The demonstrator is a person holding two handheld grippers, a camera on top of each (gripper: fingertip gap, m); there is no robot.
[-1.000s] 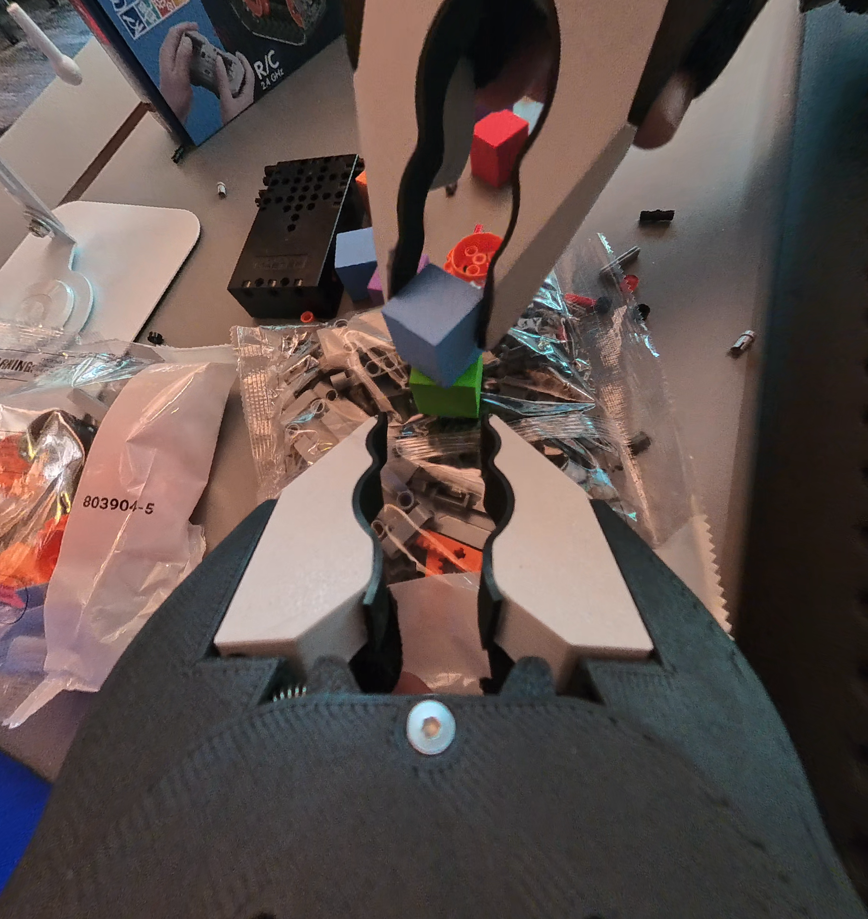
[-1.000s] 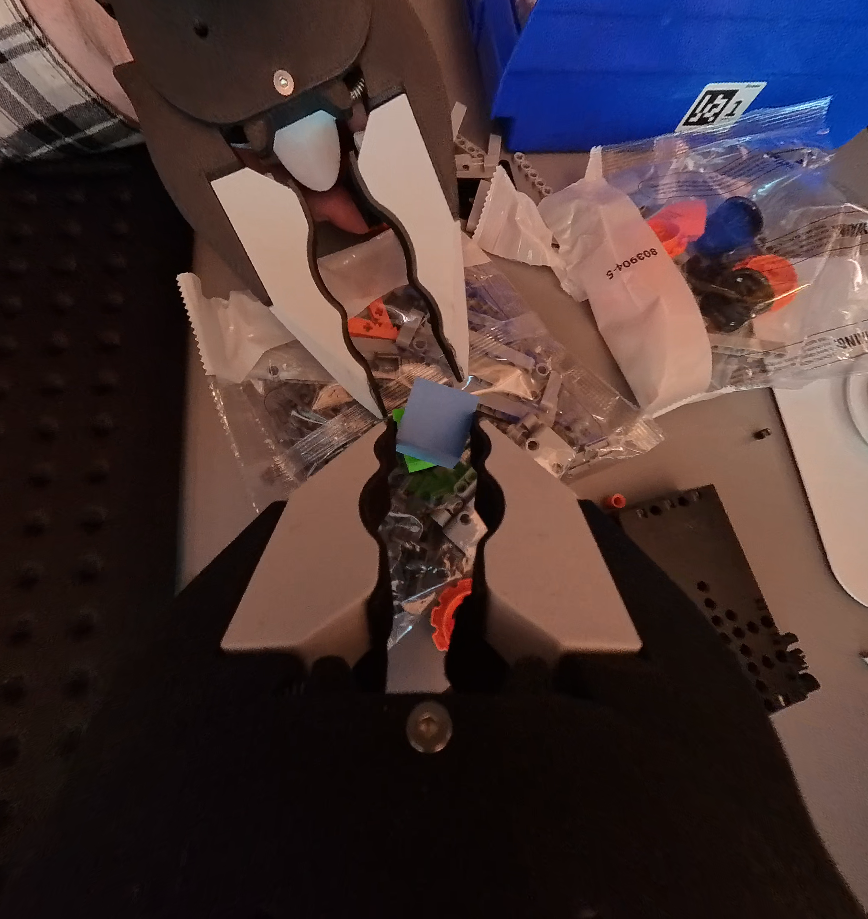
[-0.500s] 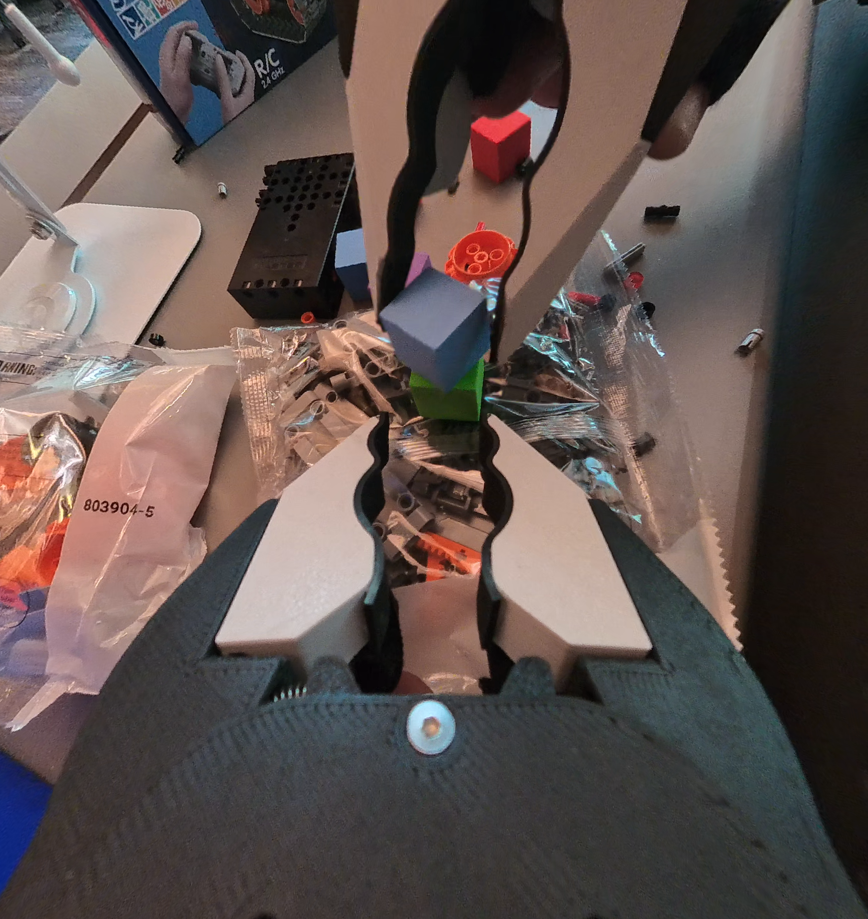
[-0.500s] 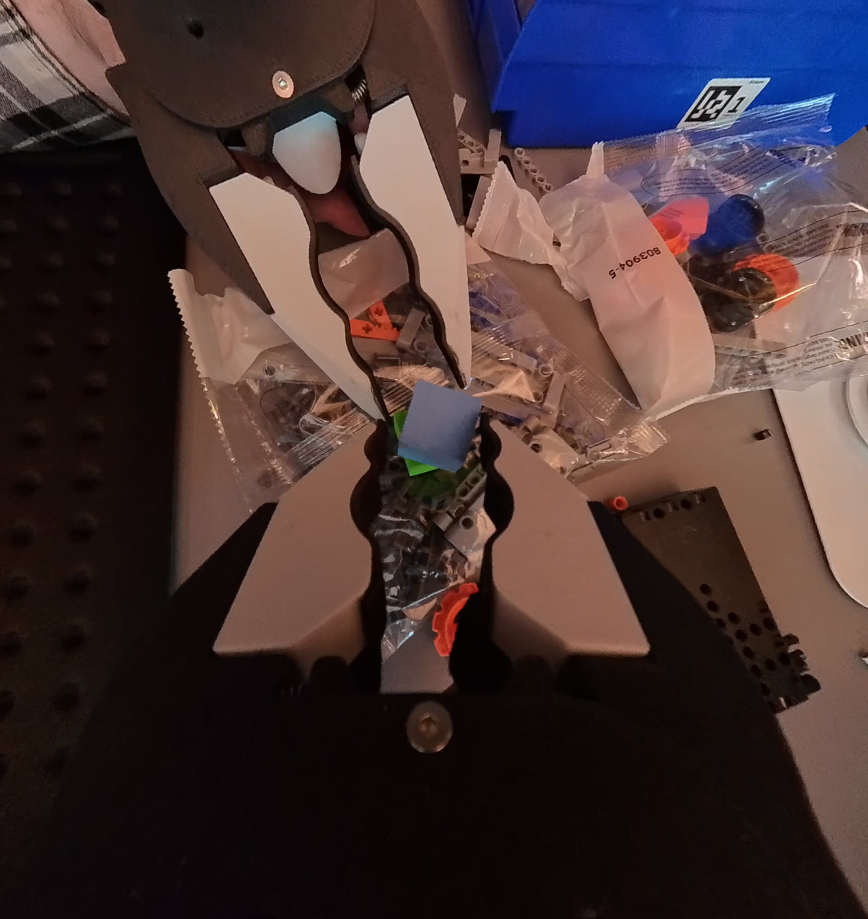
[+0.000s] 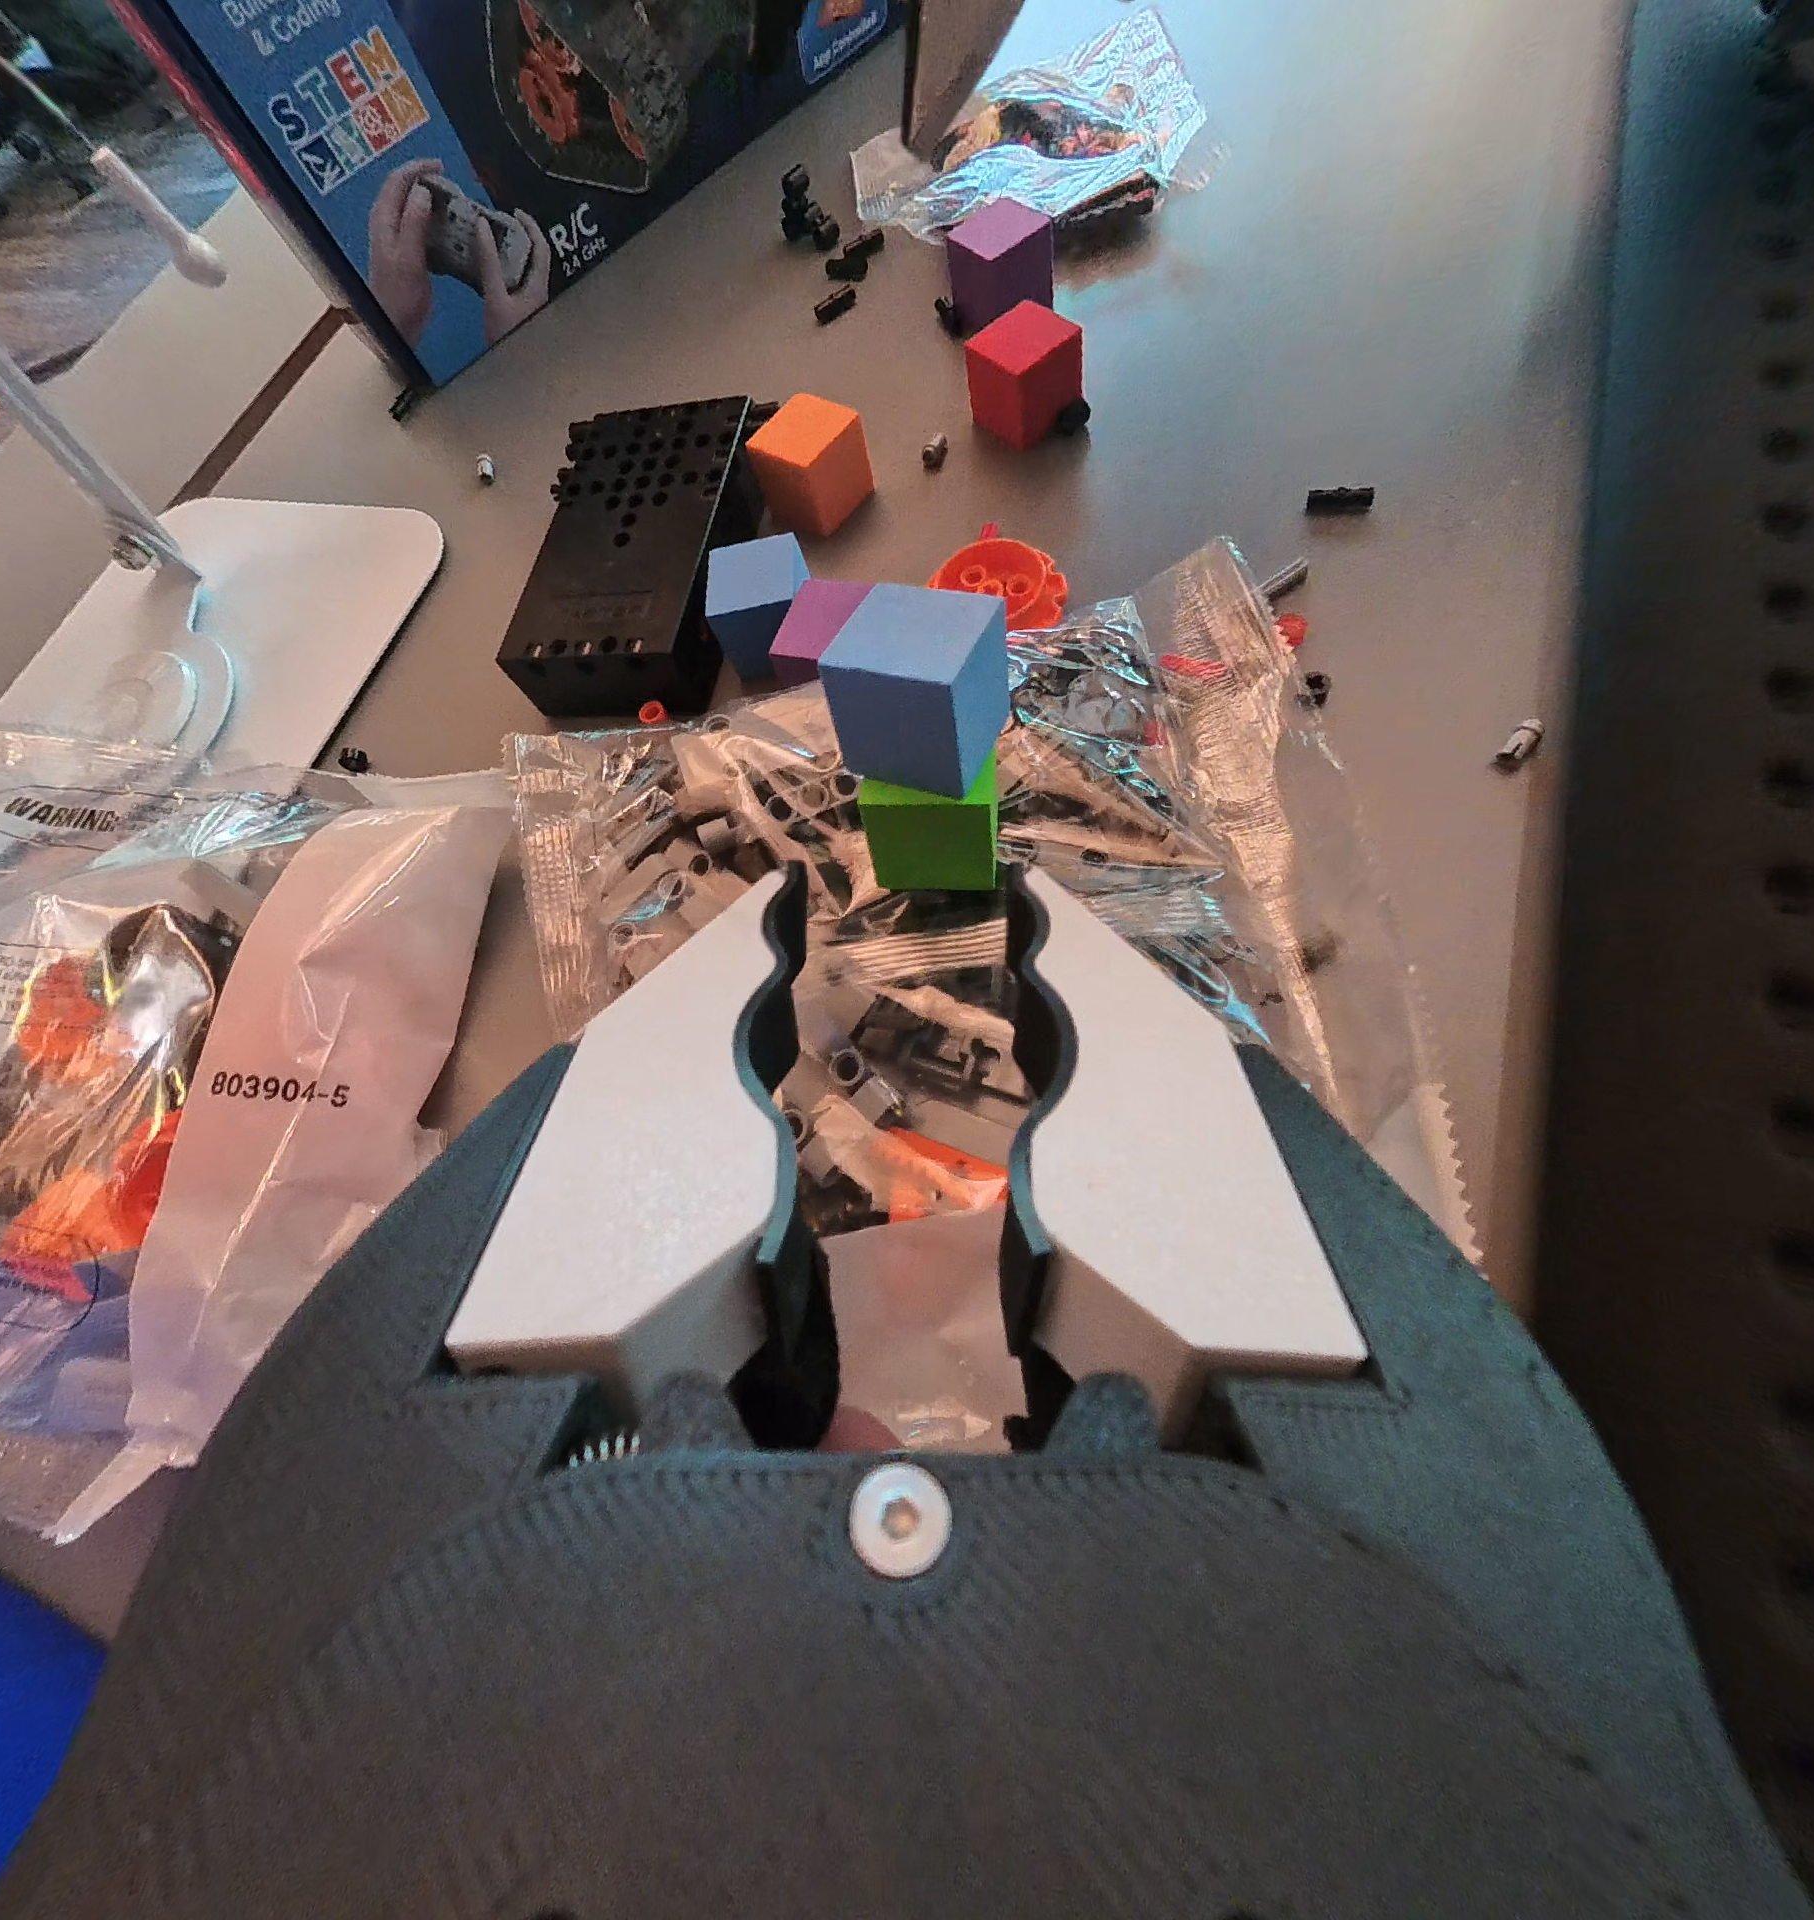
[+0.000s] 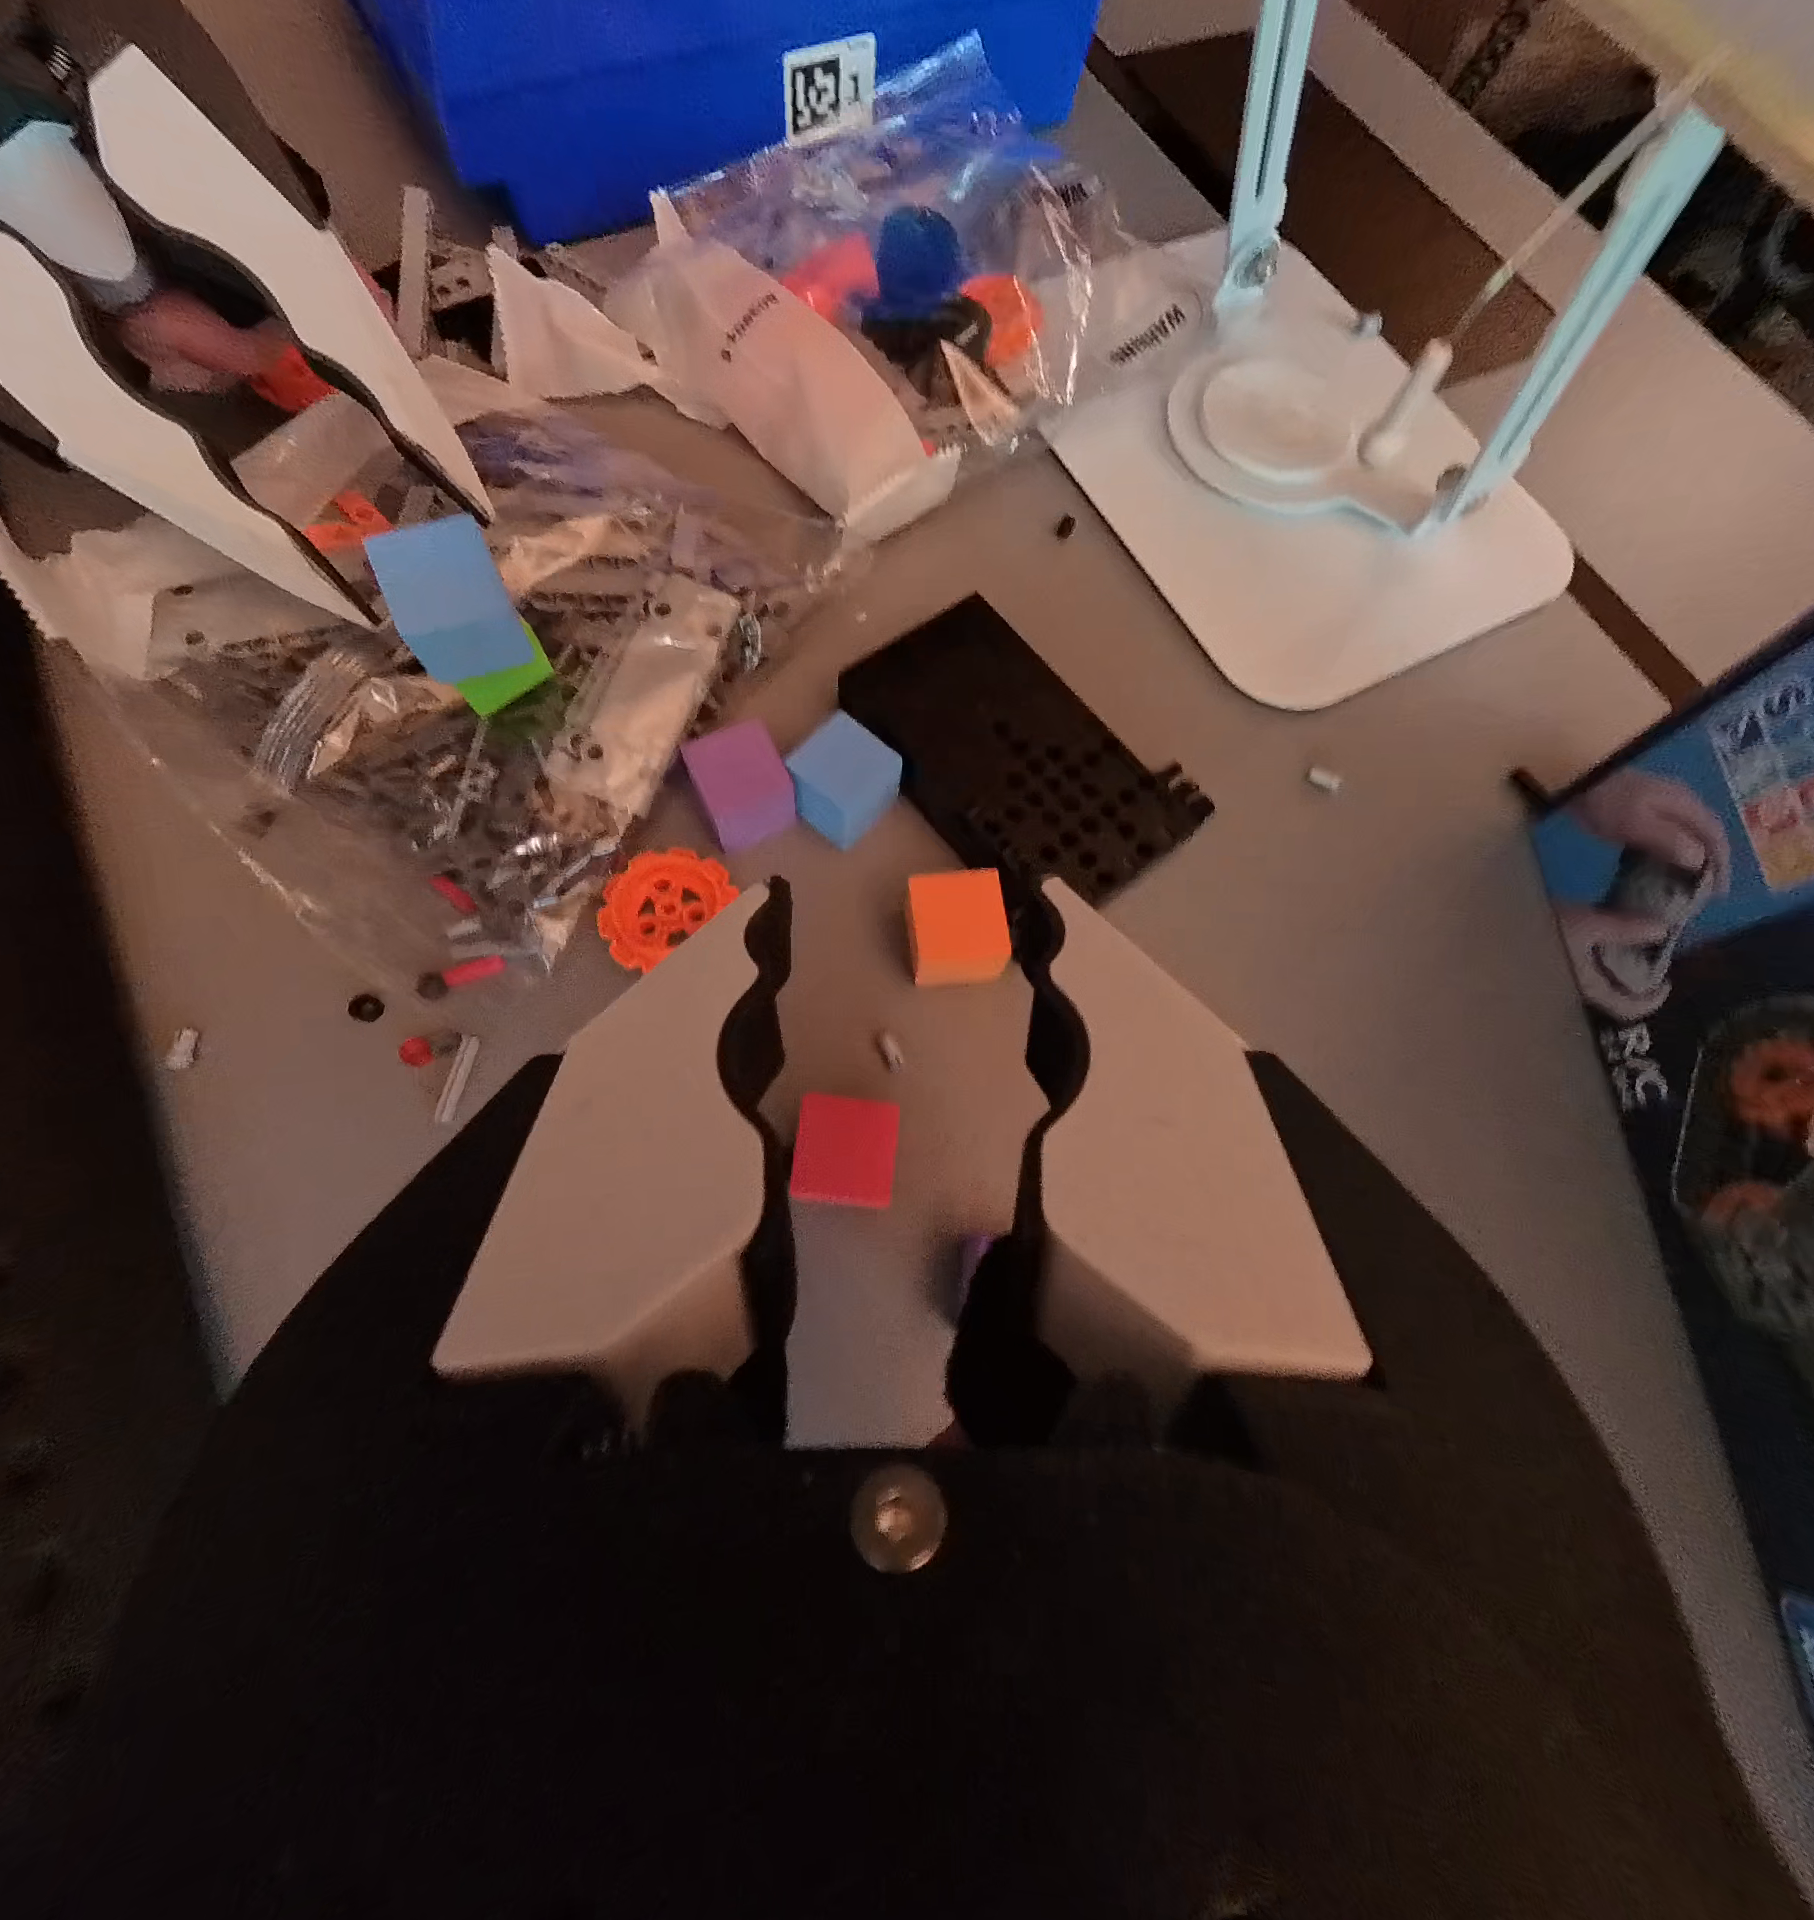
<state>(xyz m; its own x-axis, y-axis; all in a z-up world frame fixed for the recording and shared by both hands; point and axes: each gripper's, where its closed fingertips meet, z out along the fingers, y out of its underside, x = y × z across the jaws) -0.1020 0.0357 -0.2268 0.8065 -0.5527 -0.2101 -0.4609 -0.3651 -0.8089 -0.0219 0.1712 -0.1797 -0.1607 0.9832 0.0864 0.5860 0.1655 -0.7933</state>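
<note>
- Left gripper (image 5: pixel 903 883) sits low over the clear bag of grey parts (image 5: pixel 674 831), its jaws parted a moderate way with nothing between them.
- Just past its fingertips stands a two-cube stack: a blue cube (image 5: pixel 918 691) resting skewed on a green cube (image 5: pixel 929 836), both on top of that bag.
- The blue cube overhangs the green one, turned at an angle to it; the stack stands free, with neither gripper touching it.
- Behind the stack, a purple cube (image 5: pixel 820 629) and a second light blue cube (image 5: pixel 752 608) sit touching each other, beside a black perforated block (image 5: pixel 633 551).
- An orange cube (image 5: pixel 811 462) sits at the far corner of that black block; farther back, a red cube (image 5: pixel 1022 369) and a taller purple block (image 5: pixel 998 265) stand close together.
- An orange gear wheel (image 5: pixel 996 587) peeks out behind the blue cube.
- Right gripper (image 6: pixel 908 894) hangs high above the grey table (image 6: pixel 1298 935), jaws held wide and empty.
- Between its fingers, well below, lies the red cube (image 6: pixel 846 1148); the orange cube (image 6: pixel 955 925) shows near its right fingertip.
- From this view the stack is up at the left, blue cube (image 6: pixel 451 597) over green cube (image 6: pixel 508 681), just off the left gripper's fingertips (image 6: pixel 420 566).
- To the left, a second bag of orange and black parts (image 5: pixel 82 1039); at the back, a blue toy box (image 5: pixel 446 156) and a white stand base (image 5: pixel 259 603).
</note>
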